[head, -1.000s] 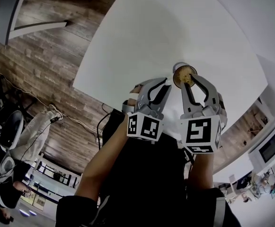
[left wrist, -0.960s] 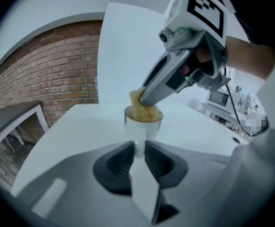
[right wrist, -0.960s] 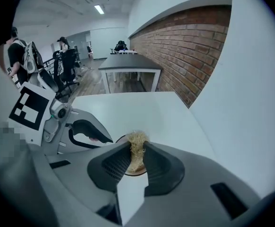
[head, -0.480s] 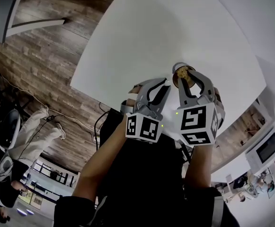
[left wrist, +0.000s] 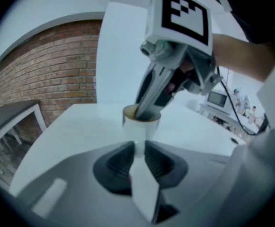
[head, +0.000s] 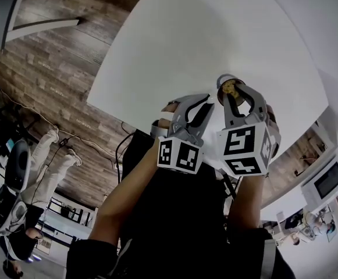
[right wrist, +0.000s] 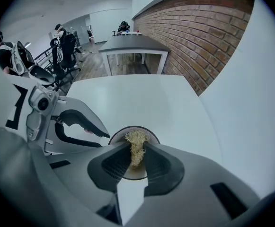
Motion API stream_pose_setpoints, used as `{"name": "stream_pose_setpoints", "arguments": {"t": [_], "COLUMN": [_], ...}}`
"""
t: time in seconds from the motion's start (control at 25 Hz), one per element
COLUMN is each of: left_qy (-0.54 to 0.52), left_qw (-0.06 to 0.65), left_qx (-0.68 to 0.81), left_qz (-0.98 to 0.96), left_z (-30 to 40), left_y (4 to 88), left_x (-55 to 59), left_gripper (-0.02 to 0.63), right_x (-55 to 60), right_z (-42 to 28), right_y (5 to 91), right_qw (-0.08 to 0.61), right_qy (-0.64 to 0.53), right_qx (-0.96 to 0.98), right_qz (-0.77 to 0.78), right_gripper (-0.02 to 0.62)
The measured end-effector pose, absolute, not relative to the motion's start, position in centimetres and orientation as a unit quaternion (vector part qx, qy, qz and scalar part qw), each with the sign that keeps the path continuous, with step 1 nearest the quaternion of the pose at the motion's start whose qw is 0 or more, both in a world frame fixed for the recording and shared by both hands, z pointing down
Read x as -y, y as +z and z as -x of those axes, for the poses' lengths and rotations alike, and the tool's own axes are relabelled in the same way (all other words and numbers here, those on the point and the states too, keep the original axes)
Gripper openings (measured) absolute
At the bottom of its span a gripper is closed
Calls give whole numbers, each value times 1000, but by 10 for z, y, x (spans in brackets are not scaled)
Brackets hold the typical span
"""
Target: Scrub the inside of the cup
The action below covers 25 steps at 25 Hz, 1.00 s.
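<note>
Right gripper view has your right gripper pointing steeply down, its jaws pinched on a tuft of pale, stringy scrubber that hangs into the mouth of the cup. Your left gripper is clamped on a narrow white part at the cup's near side, probably its handle, and holds the cup upright just beside the right one.

The scrubbing looks under way but shallow, since most of the tuft sits near the rim. Sink the tuft lower so it reaches the brownish bottom. Then press it against the inner wall and work round in circles. Keep your left grip firm so the cup does not twist, and keep your right jaw tips off the rim.

Under both grippers lies a plain white table. I can't tell if the cup rests on it. Beyond are a brick wall and a wood-plank floor.
</note>
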<state>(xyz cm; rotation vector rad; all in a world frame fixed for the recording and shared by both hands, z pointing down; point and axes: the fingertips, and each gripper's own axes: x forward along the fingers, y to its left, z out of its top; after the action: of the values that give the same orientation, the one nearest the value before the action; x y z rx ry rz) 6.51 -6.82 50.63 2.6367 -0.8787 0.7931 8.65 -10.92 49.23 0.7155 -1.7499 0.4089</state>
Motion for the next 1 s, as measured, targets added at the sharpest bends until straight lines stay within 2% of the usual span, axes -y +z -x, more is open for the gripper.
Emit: {"name": "stream_pose_setpoints", "arguments": {"t": [0.16,0.36,0.56,1.0], "left_qy": [275,271,271,267], "left_qw": [127,122,129,136], "left_qx": [302,300,305,310], "left_qz": [-904,-906,-904,-902], "left_z": [-66,-104,-74,-64], "left_y": [508,493,503,509], "left_x": [67,44,59,66], "left_gripper": [69,69,71,71], "right_x": [104,80,94,101], "right_z": [-91,-125,-97,-83], "right_y": [468,468,494,511], "right_qw": [572,581,594,599], "right_qy": [178,202,217,222], "right_qx": [742,734,726,724], "right_qz": [-300,-288,-270,-261], "right_gripper": [69,66,64,63]}}
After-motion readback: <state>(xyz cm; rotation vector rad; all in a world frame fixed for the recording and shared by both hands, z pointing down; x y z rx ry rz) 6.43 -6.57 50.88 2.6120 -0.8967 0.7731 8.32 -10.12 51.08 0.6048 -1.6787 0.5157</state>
